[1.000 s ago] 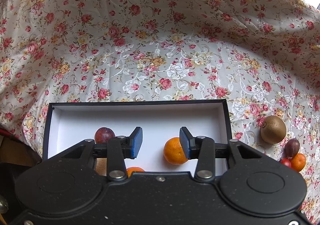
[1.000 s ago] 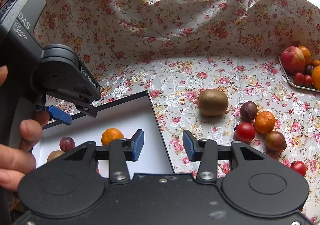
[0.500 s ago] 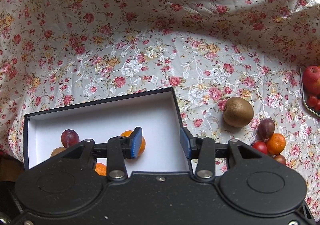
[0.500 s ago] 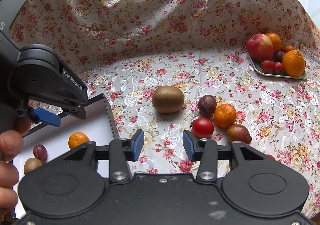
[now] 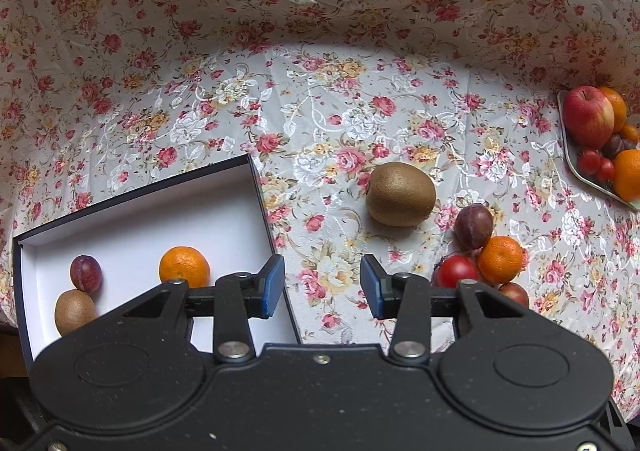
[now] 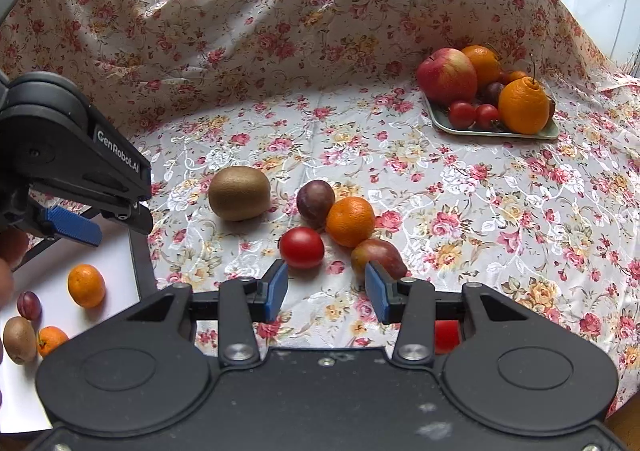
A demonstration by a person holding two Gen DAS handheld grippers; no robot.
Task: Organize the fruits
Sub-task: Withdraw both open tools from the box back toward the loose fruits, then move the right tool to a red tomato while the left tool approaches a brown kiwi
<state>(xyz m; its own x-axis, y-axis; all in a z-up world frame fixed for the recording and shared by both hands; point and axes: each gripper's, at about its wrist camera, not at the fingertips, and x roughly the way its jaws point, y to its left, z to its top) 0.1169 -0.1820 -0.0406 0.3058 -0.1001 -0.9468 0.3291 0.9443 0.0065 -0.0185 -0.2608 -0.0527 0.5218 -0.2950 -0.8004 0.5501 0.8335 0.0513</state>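
Observation:
A dark box with a white inside (image 5: 224,219) holds a mandarin (image 5: 184,266), a plum (image 5: 85,273) and a kiwi (image 5: 74,311); the right wrist view shows a second small mandarin (image 6: 50,339) in it. On the cloth lie a kiwi (image 5: 401,194), a plum (image 5: 474,225), a mandarin (image 5: 501,259), a tomato (image 5: 456,271) and a reddish fruit (image 6: 378,255). My left gripper (image 5: 322,286) is open and empty over the box's right edge. My right gripper (image 6: 326,291) is open and empty just short of the tomato (image 6: 301,247).
A green tray (image 6: 496,130) at the far right holds an apple (image 6: 447,75), oranges, small tomatoes and a plum. Another red fruit (image 6: 446,335) shows behind my right gripper's body. Flowered cloth (image 5: 320,51) rises behind the table. A hand (image 6: 8,263) holds the left gripper.
Both grippers have swung to the right, away from the box toward the loose fruit. The tray has come into the left wrist view. Both stay open.

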